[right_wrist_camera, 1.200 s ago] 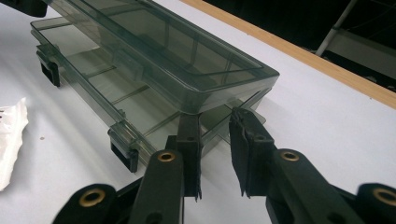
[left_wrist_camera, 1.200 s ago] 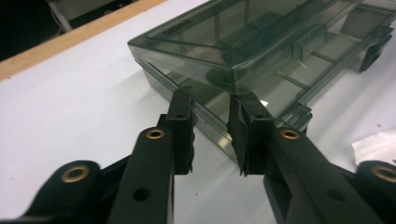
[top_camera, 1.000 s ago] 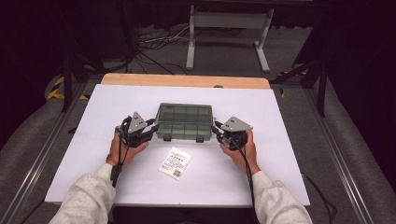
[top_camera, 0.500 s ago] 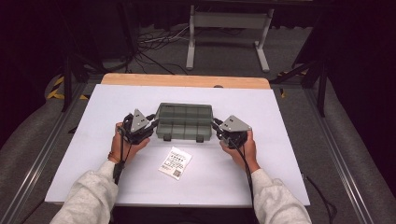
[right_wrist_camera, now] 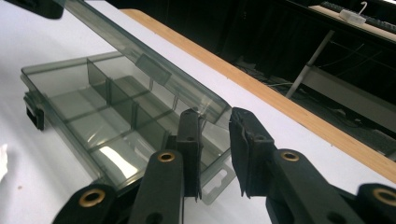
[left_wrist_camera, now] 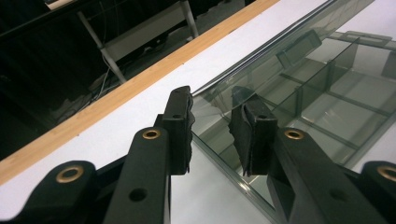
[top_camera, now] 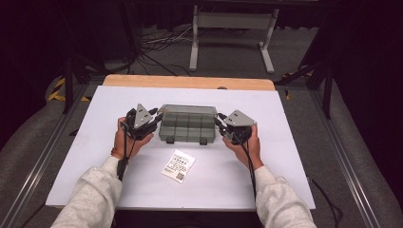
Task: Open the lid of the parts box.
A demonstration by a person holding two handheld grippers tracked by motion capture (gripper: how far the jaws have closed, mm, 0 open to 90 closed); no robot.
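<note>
The compartment box (top_camera: 187,127), clear smoky plastic with inner dividers, sits at the middle of the white tabletop (top_camera: 294,156), its two dark latches (top_camera: 203,141) facing the near edge. In the right gripper view the lid (right_wrist_camera: 140,60) stands raised off the base, hinged up along the far side; the compartments that can be seen look empty.

The left hand-held gripper (top_camera: 154,118) is at the box's left end. In the left gripper view its jaws stand apart with the lid's corner edge (left_wrist_camera: 205,91) between them; whether the pads (left_wrist_camera: 180,126) press on it cannot be told. The right hand-held gripper (top_camera: 219,124) is at the right end; its jaws have just been opening a little, and the lid's edge and the box's hang tab (right_wrist_camera: 217,182) lie in the gap with daylight showing at the right pad (right_wrist_camera: 245,154), so it reads as open.

A small printed packet (top_camera: 178,166) lies on the tabletop just near of the box, untouched.

Judgement: the latches appear released and the lid is partly up. Swinging it fully open remains.
</note>
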